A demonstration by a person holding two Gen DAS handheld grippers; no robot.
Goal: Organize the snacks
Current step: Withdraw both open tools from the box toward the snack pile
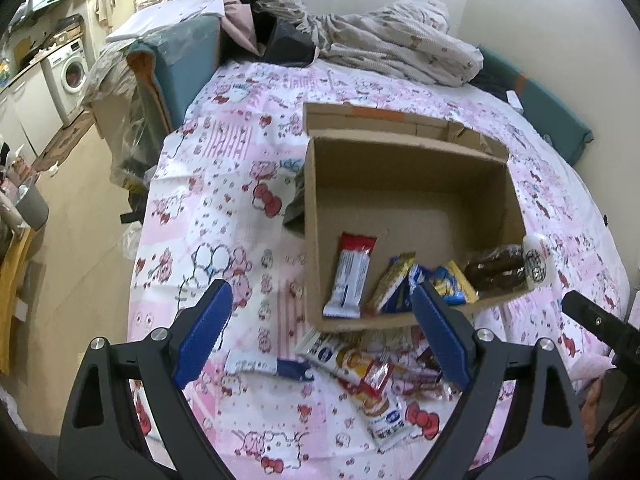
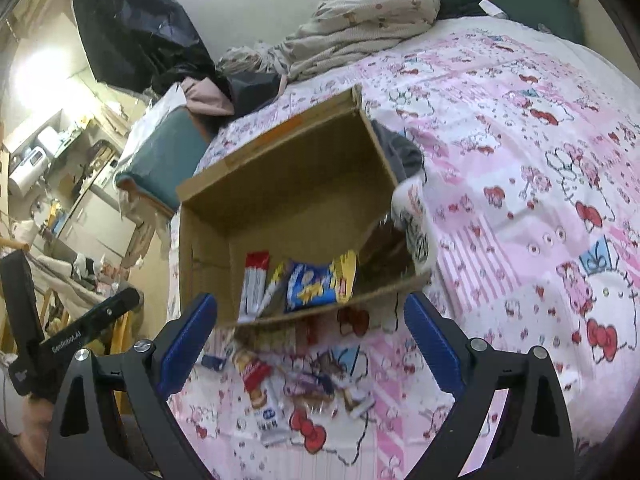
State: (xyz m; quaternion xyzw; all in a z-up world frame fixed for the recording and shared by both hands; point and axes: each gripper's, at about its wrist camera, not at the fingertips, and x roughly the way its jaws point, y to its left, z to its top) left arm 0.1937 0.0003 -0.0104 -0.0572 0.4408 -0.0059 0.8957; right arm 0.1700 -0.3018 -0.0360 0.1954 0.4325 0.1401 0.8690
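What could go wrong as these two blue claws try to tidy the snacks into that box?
The loose snacks lie overlapped in a heap on the soft bedspread, so the open left gripper might pinch two at once or catch fabric. The chocolate pastry bag sits at the cardboard box corner with one end over the rim; a nudge might tip it out. The box sits unevenly on the bed and could shift if bumped.

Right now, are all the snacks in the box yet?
Not yet. Some are packed: a red and white bar, a blue and yellow packet and a brown pastry bag lie inside the cardboard box. Nothing is in hand: the left gripper and right gripper are both open and empty. Left to pack: the wrappers on the pink bedspread, such as the long white packet.
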